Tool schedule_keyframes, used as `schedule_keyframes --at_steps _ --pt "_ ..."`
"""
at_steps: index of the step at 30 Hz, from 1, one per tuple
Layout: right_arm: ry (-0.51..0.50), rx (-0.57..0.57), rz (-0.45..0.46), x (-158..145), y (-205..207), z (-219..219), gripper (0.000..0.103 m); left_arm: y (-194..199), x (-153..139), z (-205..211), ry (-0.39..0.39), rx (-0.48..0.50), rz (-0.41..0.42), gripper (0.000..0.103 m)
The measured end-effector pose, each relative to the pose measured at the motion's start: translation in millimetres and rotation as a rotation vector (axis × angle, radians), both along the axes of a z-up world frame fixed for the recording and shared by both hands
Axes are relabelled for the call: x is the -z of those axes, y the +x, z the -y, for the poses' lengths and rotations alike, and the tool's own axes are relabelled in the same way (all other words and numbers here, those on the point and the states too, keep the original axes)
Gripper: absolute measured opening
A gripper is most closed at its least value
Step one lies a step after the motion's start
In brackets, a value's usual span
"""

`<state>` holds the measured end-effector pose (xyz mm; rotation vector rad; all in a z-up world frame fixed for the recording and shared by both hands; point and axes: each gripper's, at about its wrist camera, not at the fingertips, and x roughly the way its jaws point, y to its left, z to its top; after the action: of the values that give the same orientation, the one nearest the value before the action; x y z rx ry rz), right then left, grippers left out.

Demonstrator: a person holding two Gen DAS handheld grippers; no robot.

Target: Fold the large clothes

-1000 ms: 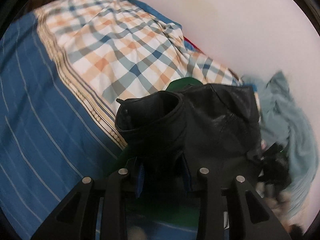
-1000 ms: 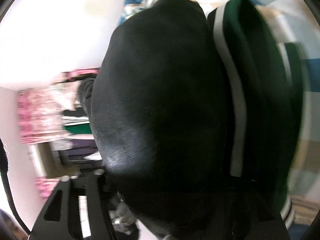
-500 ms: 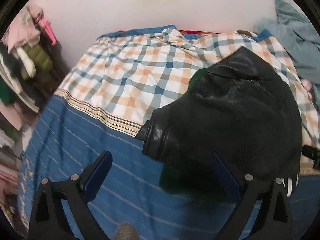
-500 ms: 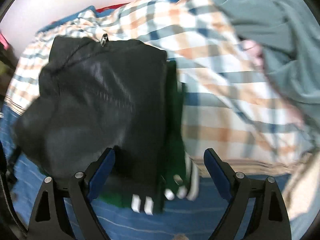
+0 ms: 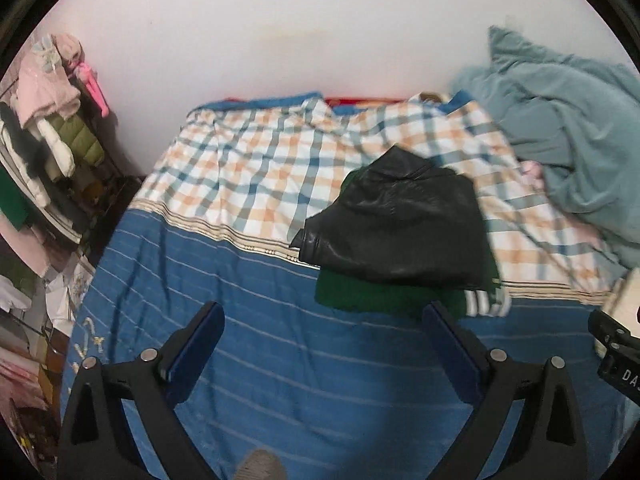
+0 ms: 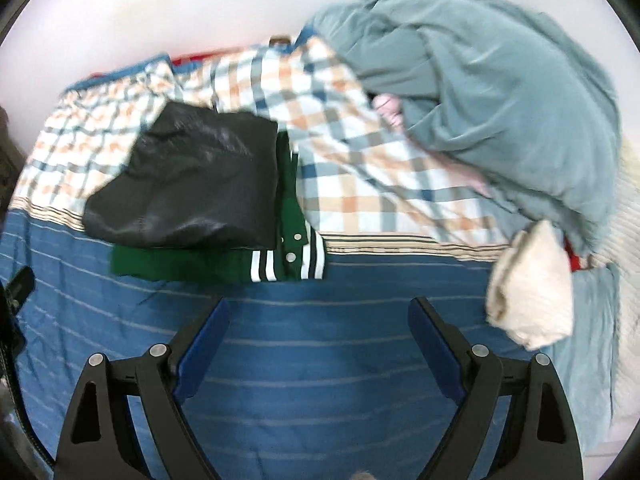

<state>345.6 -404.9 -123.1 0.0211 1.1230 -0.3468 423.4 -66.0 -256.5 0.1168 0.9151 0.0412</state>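
Both grippers hang empty above the blue striped bedspread (image 6: 320,360): my left gripper (image 5: 324,328) has its jaws spread wide, and my right gripper (image 6: 320,320) is likewise parted, holding nothing. I see the folded black jacket (image 6: 192,192) stacked on a folded green garment (image 6: 200,266), the stack straddling the bedspread's beige border band. From the stack, the left gripper sits nearer and to the left, the right gripper nearer and to the right; neither touches it. The stack's long edge runs across my view. I judge the crumpled grey-blue garment (image 6: 480,92), right of the stack, as next, closer to my right gripper.
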Motion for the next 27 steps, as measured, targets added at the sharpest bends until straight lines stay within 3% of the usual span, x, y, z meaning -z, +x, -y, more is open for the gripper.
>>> schedule_keyframes --at_steps 12,20,27 --pt "-0.046 0.017 0.165 -197 -188 -24 0.092 -146 -157 4 -0.048 0.078 0.1 0.101" --pt "-0.056 0.004 0.275 -300 -294 -38 0.092 -214 -214 0 -0.096 0.094 0.154 0.101" --pt "-0.048 -0.017 0.334 -351 -355 -49 0.092 -249 -242 -7 -0.102 0.071 0.197 0.101"
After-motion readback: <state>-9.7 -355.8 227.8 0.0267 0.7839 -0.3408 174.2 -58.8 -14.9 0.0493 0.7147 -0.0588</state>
